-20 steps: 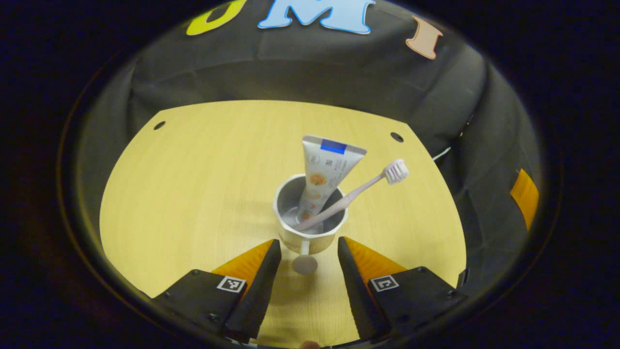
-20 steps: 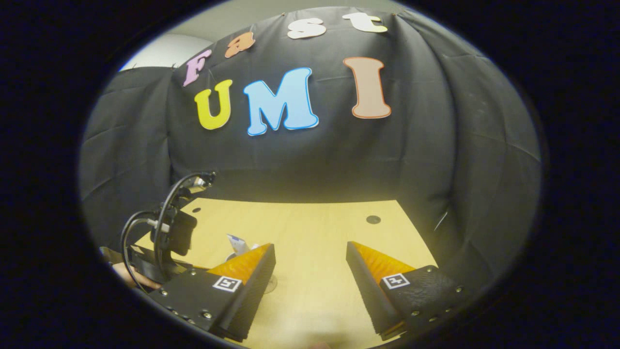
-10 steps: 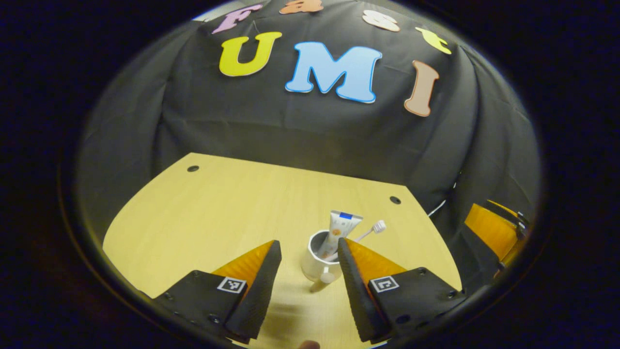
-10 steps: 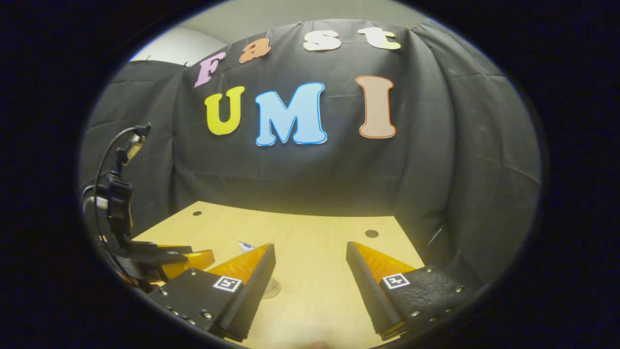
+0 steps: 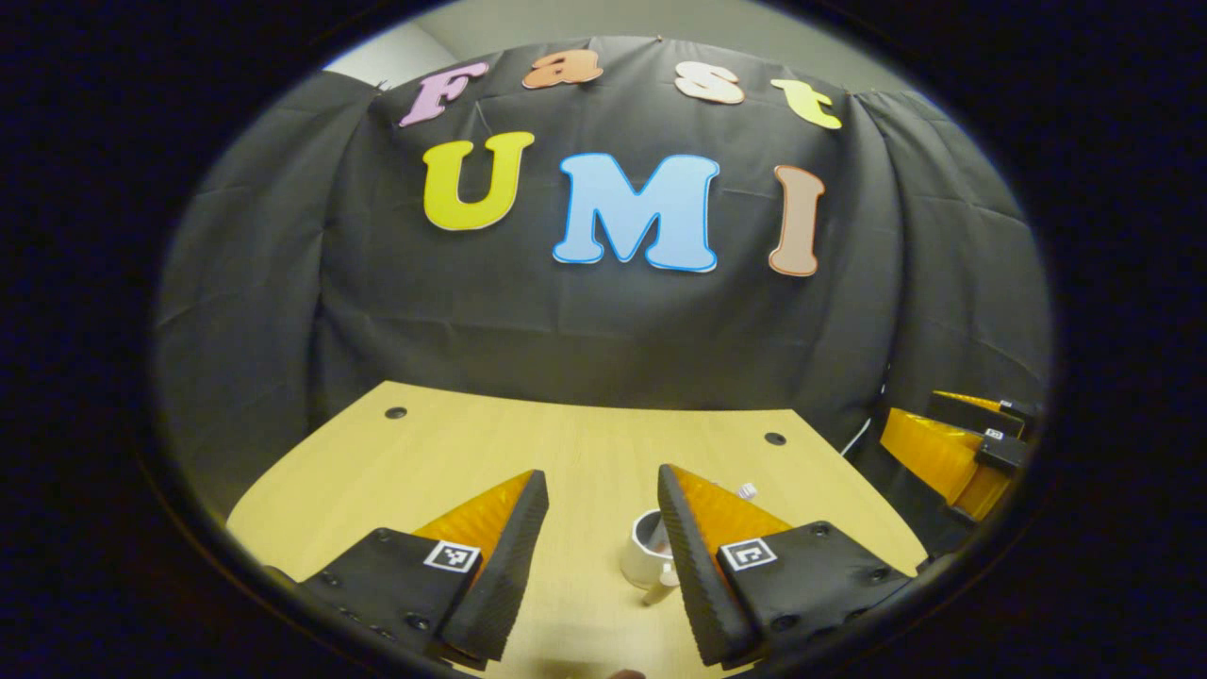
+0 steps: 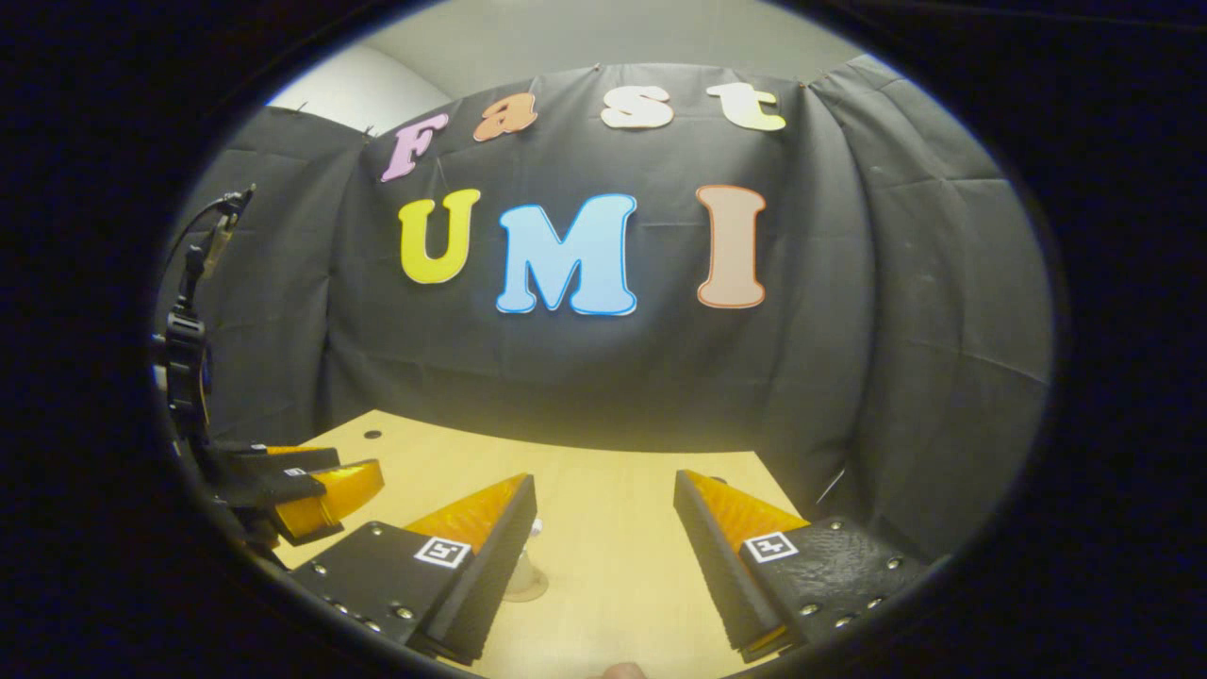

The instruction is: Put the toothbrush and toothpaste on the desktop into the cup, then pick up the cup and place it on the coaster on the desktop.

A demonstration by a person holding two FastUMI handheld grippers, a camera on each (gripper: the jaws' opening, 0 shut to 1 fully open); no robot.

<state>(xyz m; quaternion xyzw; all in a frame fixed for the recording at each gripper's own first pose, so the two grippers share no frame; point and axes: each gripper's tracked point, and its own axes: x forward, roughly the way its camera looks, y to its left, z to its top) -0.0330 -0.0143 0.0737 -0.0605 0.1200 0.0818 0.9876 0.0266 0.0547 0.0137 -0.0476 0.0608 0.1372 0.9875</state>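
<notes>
Since a second ago the left tool (image 5: 596,509) has risen and pulled back from the cup (image 5: 646,558), which has slid from centre frame down to 6 o'clock in the left gripper view. The cup stands on the surface (image 5: 453,453), partly hidden behind that tool's right finger, with the toothbrush (image 5: 747,490) head peeking above it; the toothpaste is hidden. Both tools have their fingers apart and hold nothing. The right tool (image 6: 603,514) hovers level above the surface, likely parked clear. The coaster cannot be made out, so the cup's final placement looks done but unconfirmed
</notes>
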